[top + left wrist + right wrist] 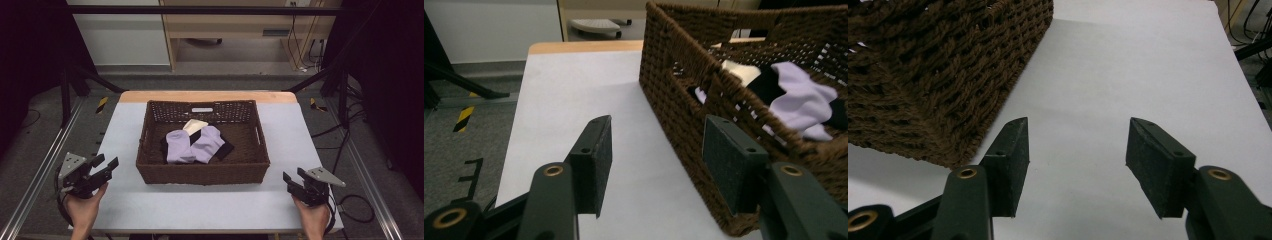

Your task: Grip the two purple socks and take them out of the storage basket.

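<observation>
A dark brown wicker basket [150, 172] stands in the middle of the white table [210, 205]. Inside it lie lavender socks [192, 145] with black parts and a cream sock [195, 125]. My left gripper [107, 164] is held open at the table's front left, just left of the basket, with nothing between its jaws. In the left gripper view the basket [679, 105] wall rises to the right of the open gripper [656, 150], and the lavender socks [799, 100] show over the rim. My right gripper [294, 179] is open at the front right, beside the basket [923, 75] corner.
A wooden cabinet [240, 25] and cables stand on the floor beyond the table. Metal frame rails [45, 165] run along both sides of the table. Bare table surface [1128, 75] lies to the right of the basket and along the front edge.
</observation>
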